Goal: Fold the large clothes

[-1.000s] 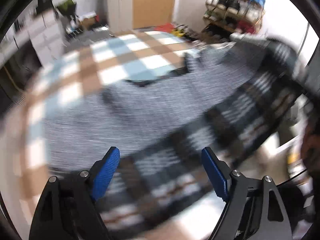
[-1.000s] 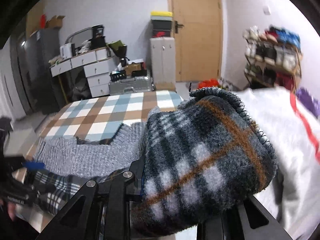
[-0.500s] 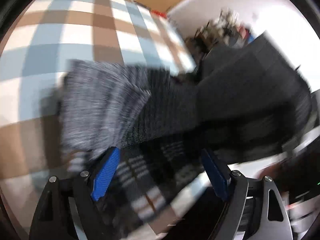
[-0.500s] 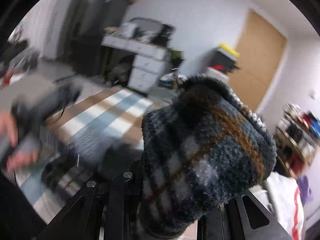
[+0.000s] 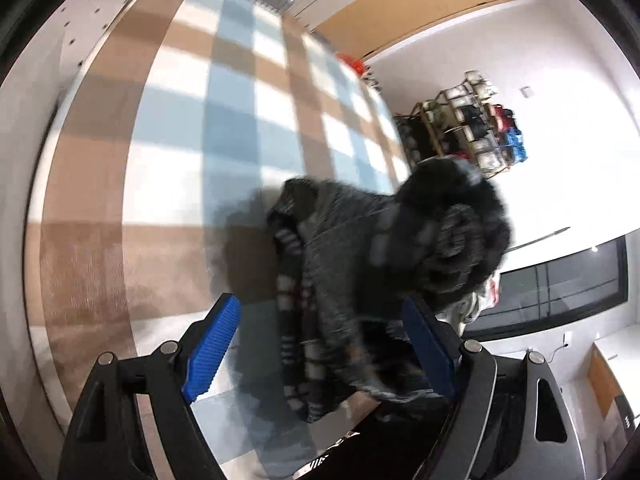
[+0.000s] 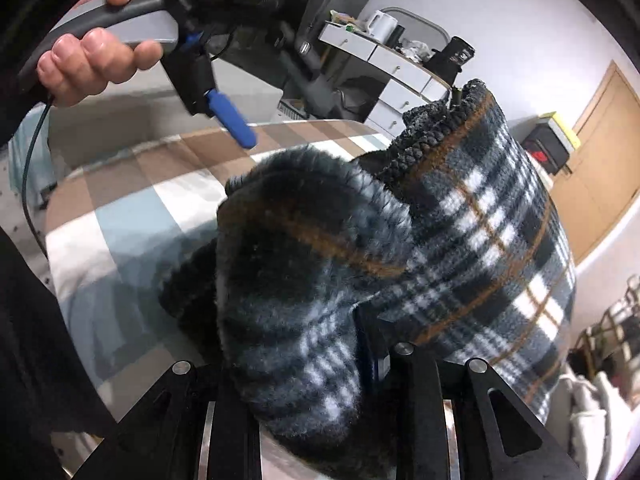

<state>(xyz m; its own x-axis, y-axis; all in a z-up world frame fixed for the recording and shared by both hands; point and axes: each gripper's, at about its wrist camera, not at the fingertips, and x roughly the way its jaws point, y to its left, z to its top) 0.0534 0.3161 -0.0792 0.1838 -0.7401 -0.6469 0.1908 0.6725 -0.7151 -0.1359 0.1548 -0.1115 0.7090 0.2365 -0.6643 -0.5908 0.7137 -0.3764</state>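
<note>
Plaid fleece garment (image 6: 460, 248) — dark blue-grey with white checks and thin brown lines — bulges up between the jaws of the right gripper (image 6: 320, 392), its folded bulk filling the middle of the right wrist view and hiding both pads. The jaws have just been opening a little, yet the thick fabric sits wedged between them, so the grip holds on the cloth. A dark knitted edge (image 6: 432, 140) runs along the top of the fold.

From the left wrist view the same garment (image 5: 360, 280) hangs as a blurred dark heap above a checked tablecloth (image 5: 224, 128) of brown, pale blue and white squares, casting a shadow on it; whether its lowest part touches the cloth cannot be told. The left gripper (image 5: 320, 344) is spread wide, its ribbed blue pads (image 5: 212, 352) well apart. The cloth passes between them, nearer the right-hand pad, and whether it touches that pad the blur does not let one tell.

In the right wrist view a person's hand (image 6: 88, 60) grips the grey handle (image 6: 120, 20) of the left gripper at upper left, one blue pad (image 6: 232, 120) pointing down toward the table — a dark sleeve (image 6: 36, 340) fills the lower left edge. Behind stand white drawers (image 6: 384, 60), a wooden door (image 6: 600, 152) and a shelf rack (image 5: 468, 128).
</note>
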